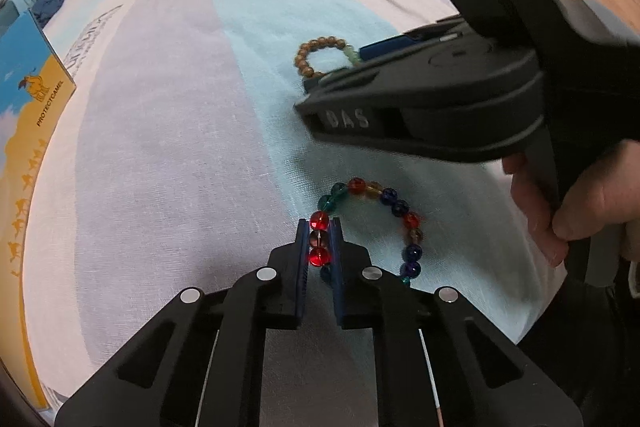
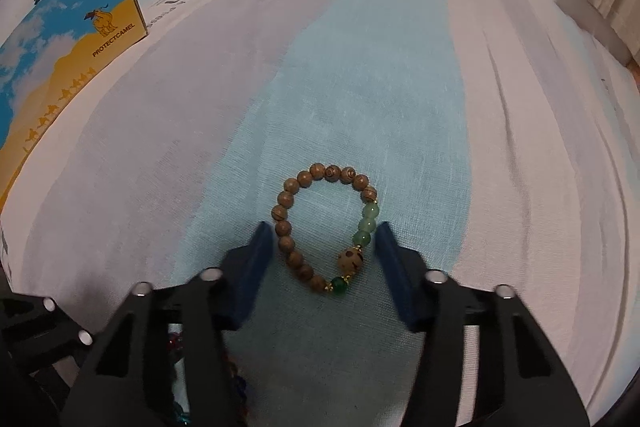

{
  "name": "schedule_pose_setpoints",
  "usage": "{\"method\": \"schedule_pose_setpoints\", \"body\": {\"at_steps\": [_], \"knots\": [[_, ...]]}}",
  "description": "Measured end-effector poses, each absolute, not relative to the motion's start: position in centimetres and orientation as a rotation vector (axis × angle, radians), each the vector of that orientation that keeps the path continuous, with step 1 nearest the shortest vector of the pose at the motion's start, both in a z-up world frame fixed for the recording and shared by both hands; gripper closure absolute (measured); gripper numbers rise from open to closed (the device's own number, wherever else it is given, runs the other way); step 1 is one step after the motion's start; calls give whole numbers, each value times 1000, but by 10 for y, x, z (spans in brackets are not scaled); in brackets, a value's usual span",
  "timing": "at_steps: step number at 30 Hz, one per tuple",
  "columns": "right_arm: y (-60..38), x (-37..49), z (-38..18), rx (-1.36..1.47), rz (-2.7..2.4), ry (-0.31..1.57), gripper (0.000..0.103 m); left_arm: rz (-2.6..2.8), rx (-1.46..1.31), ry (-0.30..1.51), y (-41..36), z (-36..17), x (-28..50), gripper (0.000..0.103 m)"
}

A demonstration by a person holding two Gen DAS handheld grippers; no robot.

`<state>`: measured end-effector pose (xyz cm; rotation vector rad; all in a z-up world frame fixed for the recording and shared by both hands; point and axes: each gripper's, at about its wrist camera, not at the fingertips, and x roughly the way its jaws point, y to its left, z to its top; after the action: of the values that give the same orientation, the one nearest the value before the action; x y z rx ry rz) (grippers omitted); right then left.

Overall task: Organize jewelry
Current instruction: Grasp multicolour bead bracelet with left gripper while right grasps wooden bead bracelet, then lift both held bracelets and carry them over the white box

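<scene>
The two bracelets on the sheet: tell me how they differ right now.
The multicoloured glass bracelet has shiny red, blue, teal and amber beads; the wooden bracelet is mostly matte brown with a few green beads.
The glass bracelet is pinched between the pads of the left gripper; the wooden bracelet lies between the spread fingers of the right gripper, with gaps at both pads.
Both are beaded loops lying on the striped bedsheet.
</scene>
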<state>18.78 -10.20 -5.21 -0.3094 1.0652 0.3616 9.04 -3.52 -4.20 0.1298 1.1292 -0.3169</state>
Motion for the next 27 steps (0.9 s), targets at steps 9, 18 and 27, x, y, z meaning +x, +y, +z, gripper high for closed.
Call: {"method": "schedule_pose_setpoints", "body": {"at_steps": [9,18,27], "knots": [[-99,180,-36,-335,393,1060,95,-322,120,1126,-27,-34,93,94],[-106,179,-13,-299,385,1043,96,-306,93,1096,-17,-17,82,94],[-104,173,8,-292,387,1011,96,-272,94,1065,-11,8,71,94]]}}
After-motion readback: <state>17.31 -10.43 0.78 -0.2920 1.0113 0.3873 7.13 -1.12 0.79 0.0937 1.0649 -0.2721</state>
